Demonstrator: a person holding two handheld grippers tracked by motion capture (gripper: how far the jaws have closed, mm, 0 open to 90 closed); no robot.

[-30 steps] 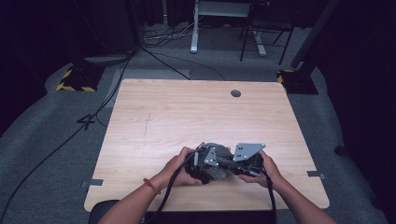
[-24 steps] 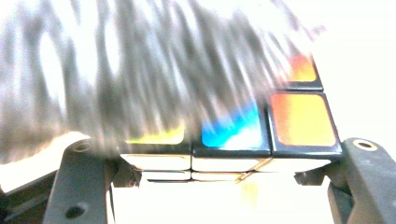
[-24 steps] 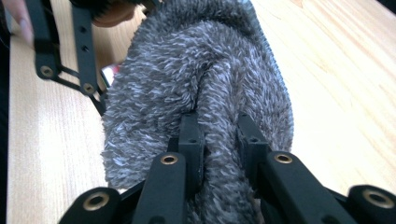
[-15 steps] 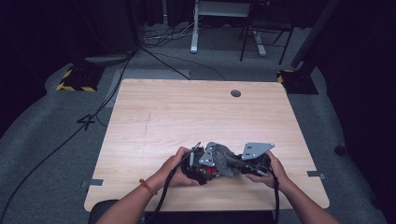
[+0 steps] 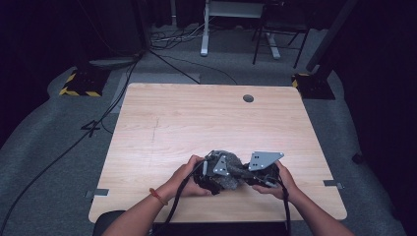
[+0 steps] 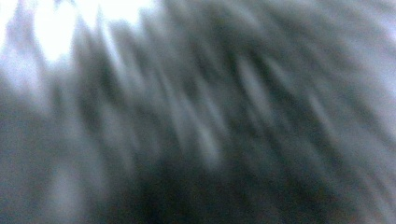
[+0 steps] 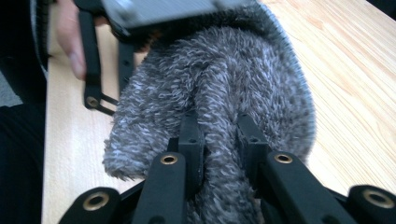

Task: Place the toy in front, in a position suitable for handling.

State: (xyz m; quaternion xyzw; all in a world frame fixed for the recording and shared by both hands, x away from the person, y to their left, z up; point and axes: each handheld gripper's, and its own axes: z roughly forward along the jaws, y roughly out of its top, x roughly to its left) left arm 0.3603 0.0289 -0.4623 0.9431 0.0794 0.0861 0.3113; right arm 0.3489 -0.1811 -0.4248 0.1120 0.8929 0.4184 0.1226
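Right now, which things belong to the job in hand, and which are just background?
In the job:
- grey fuzzy cloth
- right gripper, pinching a fold of it
- left gripper, against the cloth

Just about:
- table
- cables on floor
- desk frame behind

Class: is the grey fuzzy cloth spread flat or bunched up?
Bunched: the cloth humps into folds, one ridge pinched between the right gripper's fingers.

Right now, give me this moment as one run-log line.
object: grey fuzzy cloth, bunched on table near edge | right gripper: shut on a cloth fold | left gripper: against cloth, state unclear | left gripper view: blurred
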